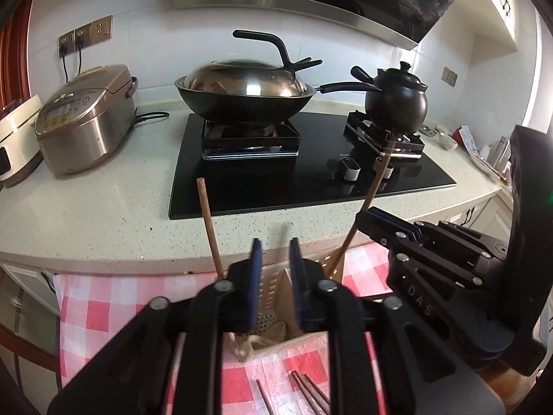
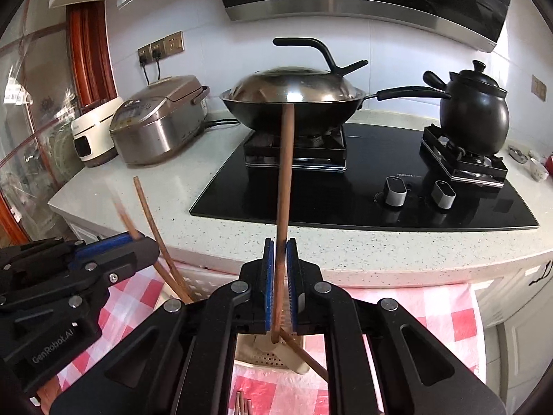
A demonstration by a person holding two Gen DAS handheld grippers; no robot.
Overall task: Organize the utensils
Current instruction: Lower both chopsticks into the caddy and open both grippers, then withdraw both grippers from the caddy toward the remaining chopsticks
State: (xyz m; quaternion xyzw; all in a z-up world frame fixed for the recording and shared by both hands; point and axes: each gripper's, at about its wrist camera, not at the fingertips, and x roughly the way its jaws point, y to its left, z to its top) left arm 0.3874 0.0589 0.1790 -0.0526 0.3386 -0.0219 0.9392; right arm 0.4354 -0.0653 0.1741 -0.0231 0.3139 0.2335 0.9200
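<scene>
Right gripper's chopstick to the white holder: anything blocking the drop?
Partly. The brown wooden chopstick clamped in the right gripper already has its lower end over the white perforated plastic holder, but a slanted wooden chopstick crosses just under that end. It may deflect the drop.

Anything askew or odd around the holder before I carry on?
Nothing spilled or broken. The chopsticks in the holder splay apart: one leans left, the other, pinched in the right gripper, leans right. More chopsticks lie loose on the checked cloth in front.
</scene>
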